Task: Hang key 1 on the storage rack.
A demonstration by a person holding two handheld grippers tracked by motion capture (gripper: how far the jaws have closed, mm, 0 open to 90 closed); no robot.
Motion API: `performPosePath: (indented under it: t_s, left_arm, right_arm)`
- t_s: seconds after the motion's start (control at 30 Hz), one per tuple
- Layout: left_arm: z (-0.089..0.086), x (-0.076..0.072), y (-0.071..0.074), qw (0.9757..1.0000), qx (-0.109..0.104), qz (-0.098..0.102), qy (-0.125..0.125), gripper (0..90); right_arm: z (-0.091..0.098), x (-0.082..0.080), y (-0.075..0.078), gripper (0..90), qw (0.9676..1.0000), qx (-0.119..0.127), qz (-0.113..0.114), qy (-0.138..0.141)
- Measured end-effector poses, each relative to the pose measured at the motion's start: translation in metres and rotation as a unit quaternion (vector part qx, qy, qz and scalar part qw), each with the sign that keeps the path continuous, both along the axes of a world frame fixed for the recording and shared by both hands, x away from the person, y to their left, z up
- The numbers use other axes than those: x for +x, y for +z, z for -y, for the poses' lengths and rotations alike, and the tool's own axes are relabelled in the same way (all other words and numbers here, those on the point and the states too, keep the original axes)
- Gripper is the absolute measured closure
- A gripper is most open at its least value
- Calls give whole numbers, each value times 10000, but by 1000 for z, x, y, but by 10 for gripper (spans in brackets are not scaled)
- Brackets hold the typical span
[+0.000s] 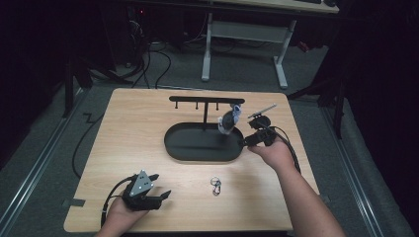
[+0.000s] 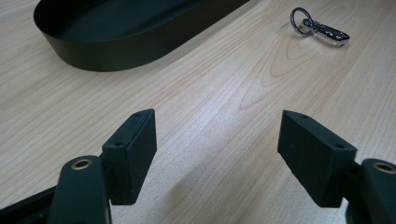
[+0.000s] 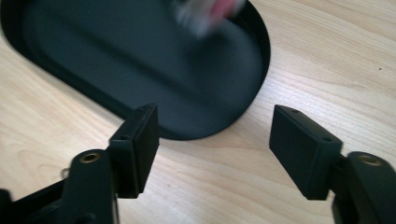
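Observation:
A black oval tray [image 1: 192,145] lies mid-table with a T-shaped hook rack [image 1: 206,99] rising from it. A small grey and white charm [image 1: 228,121] hangs from the rack's right end; it is a blur [image 3: 205,11] in the right gripper view. My right gripper [image 1: 245,141] sits at the tray's right end, just below the charm, open with nothing between its pads [image 3: 212,140]. A metal key ring with a clip [image 1: 216,185] lies on the wood in front of the tray. My left gripper [image 1: 160,185] rests near the front left, open and empty [image 2: 217,149], with the key ring [image 2: 320,28] ahead of it.
The tray's rim [image 2: 116,51] lies ahead and left of the left jaws, and its rounded end [image 3: 224,121] lies just beyond the right jaws. Bare wood surrounds the tray. A white-legged desk [image 1: 244,34] stands on the floor beyond the table.

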State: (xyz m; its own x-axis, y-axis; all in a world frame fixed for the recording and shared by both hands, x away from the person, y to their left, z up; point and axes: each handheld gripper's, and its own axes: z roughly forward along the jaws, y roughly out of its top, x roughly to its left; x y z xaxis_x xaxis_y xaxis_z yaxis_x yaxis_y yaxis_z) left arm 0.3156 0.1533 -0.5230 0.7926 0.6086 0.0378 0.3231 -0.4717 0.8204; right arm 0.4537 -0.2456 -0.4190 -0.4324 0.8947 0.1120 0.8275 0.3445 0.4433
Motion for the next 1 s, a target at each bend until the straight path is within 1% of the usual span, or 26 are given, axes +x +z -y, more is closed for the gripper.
performPosePath:
  t_s: [0.03,0.17,0.2,0.23,0.27,0.3,0.33,0.43,0.47,0.5,0.57,0.63,0.7,0.77,0.83,0.87,0.9,0.93,1.0]
  left_arm:
    - [0,0,0,10000,-6,-3,4,289]
    - [-1,2,0,10000,-22,-1,15,289]
    - [-1,2,0,10000,-43,-12,21,289]
    - [-1,2,0,10000,-47,-17,25,289]
    - [-1,3,0,10000,-45,-15,28,289]
    - [-1,3,0,10000,-45,-14,27,289]
    - [0,2,0,10000,-42,-16,22,289]
    - [1,2,0,10000,-31,-11,5,289]
    - [2,2,0,10000,-27,-13,-5,289]
    - [2,2,0,10000,-25,-10,-10,289]
    - [3,2,0,10000,-11,10,-23,289]
    - [4,2,0,10000,-10,38,-47,290]
    - [4,2,0,10000,7,53,-40,291]
    - [4,2,-1,10000,4,44,-19,292]
    - [4,2,-1,10000,-14,13,-14,292]
    - [3,2,0,10000,-22,0,-13,292]
    - [3,2,0,10000,-50,3,3,292]
    - [4,2,-1,10000,-62,12,19,292]
    - [4,2,-1,10000,-42,7,35,292]
  right_arm:
    - [0,-3,2,358,10000,50,22,13]
    - [-4,-21,7,385,9992,-199,205,277]
    - [-5,-29,7,404,9990,-169,257,318]
    - [-6,-33,6,409,9988,-157,311,343]
    - [-7,-39,5,406,9986,-202,335,346]
    - [-8,-44,3,412,9980,-258,377,431]
    - [-9,-50,0,425,9977,-221,450,449]
    - [-9,-67,-11,441,9969,-137,592,499]
    - [-9,-73,-17,444,9968,-98,630,491]
    - [-9,-78,-22,465,9968,-34,641,469]
    - [-8,-86,-33,473,9968,149,652,431]
    - [-6,-95,-48,473,9967,280,659,388]
    - [-6,-100,-57,473,9961,235,746,403]
    - [-5,-109,-67,472,9949,289,867,430]
    - [-5,-116,-74,469,9936,353,980,434]
    - [-5,-122,-78,458,9924,412,1096,389]
    - [-5,-125,-81,449,9917,438,1152,360]
    - [-5,-130,-85,445,9902,517,1261,293]
    - [-4,-138,-92,442,9868,637,1456,299]
